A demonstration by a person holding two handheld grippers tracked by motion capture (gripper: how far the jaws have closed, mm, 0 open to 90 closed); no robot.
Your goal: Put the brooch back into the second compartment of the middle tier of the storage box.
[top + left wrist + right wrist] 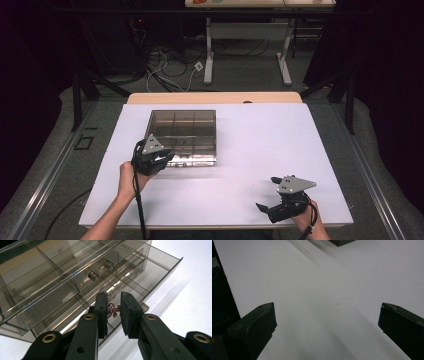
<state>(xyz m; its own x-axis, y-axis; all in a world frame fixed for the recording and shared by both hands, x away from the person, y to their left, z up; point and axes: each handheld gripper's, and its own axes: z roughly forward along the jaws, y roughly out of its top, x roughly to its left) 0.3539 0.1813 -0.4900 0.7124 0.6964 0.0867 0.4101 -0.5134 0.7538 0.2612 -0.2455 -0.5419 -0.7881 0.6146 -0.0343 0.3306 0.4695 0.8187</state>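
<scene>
High view: white rectangular table point(250, 150) bears a smoke-tinted clear plastic compartment box point(183, 131) at left of centre, its drawer drawn out toward the person. Left gripper point(159, 159) sits at the box's near left corner; in the left gripper view its jaws stand narrowly apart, pinching a small purple jewelled ornament point(113, 310) above the open drawer. The ornament's long axis cannot be told. Right gripper point(270, 200) rests near the table's right front, jaws wide apart, holding nothing.
</scene>
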